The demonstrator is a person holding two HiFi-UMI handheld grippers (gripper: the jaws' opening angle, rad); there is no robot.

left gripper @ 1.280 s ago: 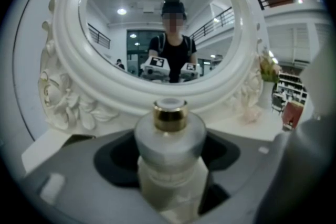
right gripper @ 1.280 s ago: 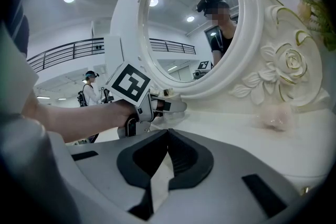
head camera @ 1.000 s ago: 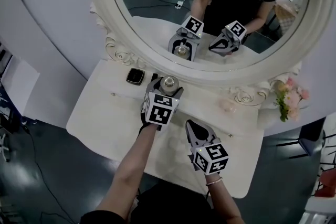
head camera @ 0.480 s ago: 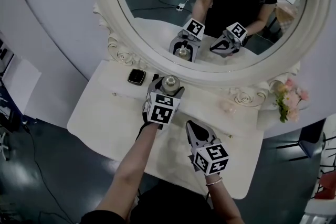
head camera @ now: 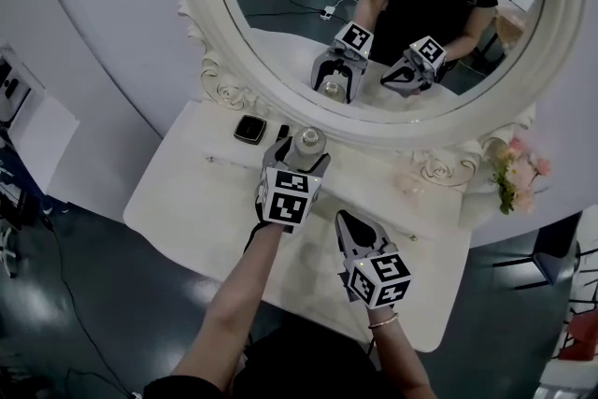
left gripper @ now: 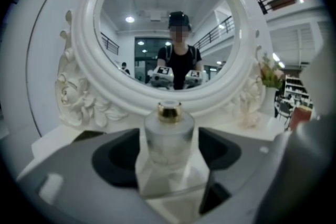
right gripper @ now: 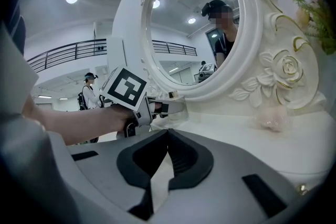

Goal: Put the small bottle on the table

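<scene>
Frosted glass marks the small bottle [head camera: 309, 142] in the head view. It stands on the white counter [head camera: 187, 192] just under the mirror [head camera: 411, 134] frame, at 12 o'clock from the marker cube of the left tongs [head camera: 303, 154]. Half a second ago those tongs looked pinched on it; now their jaws stand spread to either side (the reflection shows the same gap). The right tongs [head camera: 348, 225] hang at 5 o'clock from the left ones, near nothing, and a dark case [head camera: 249, 129] lies at 10 o'clock from the bottle.

In the left gripper view the bottle [left gripper: 169, 139] is upright on the counter, dead centre. Bare space shows between the glass and each dark pad, so the left tongs [left gripper: 169, 160] are open and grip nothing.

In the right gripper view the right tongs [right gripper: 168, 134] are closed tip to tip and empty. The left tongs and the bottle show beyond them at 12 o'clock.

The release looks done, so the bottle is placed. What remains is probably drawing the left tongs straight back without nudging it.
</scene>
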